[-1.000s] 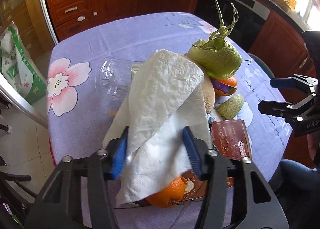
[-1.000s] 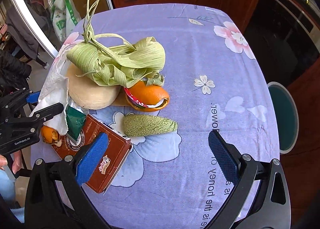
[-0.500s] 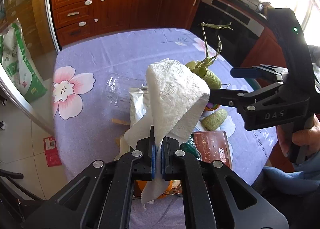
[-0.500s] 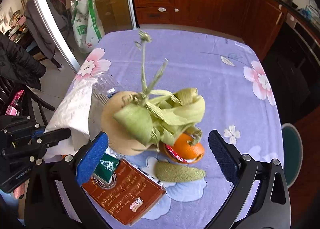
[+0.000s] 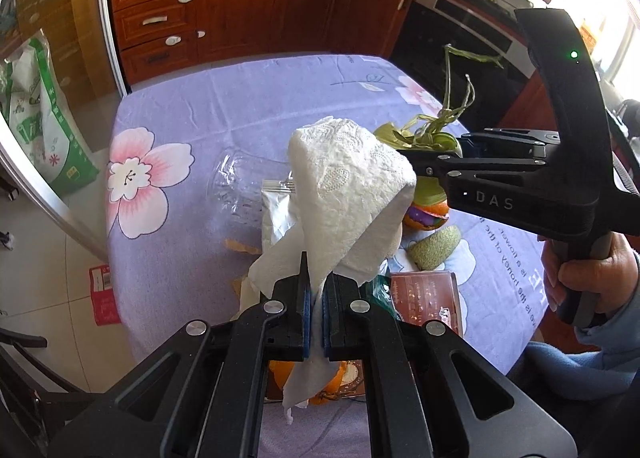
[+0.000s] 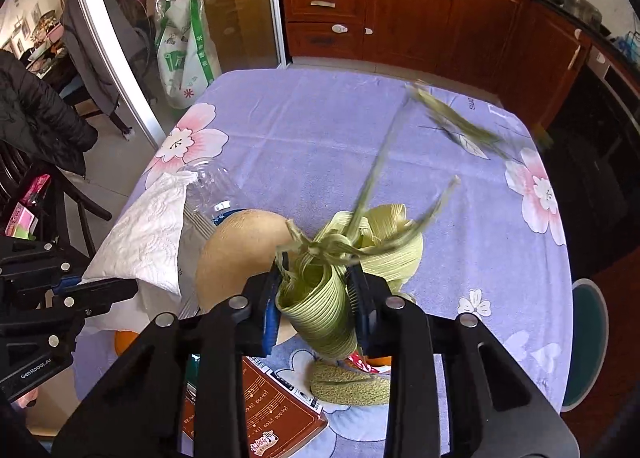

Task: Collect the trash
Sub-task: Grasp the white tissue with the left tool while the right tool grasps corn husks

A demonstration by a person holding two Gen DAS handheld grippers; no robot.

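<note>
White paper towel (image 5: 352, 186) hangs up off the table, pinched between the pressed-together jaws of the left gripper (image 5: 316, 310), its loose end trailing below them. Beside it the right gripper (image 6: 316, 298) has its jaws closing on a bundle of green corn husks (image 6: 320, 298), the blue pads pressing the curled leaves from both sides while thin strands stick up and blur above. A person's hand (image 5: 592, 278) grips that tool's handle at the right edge of the left view. Under the husks sit a tan melon (image 6: 240, 242), an orange peel (image 5: 428, 214) and a green melon rind (image 6: 348, 386) on the lilac flowered tablecloth (image 6: 320, 130). A brown box (image 6: 272, 418) lies nearest the grippers, and a clear plastic bottle (image 5: 240, 186) lies on its side just beyond the towel.
</note>
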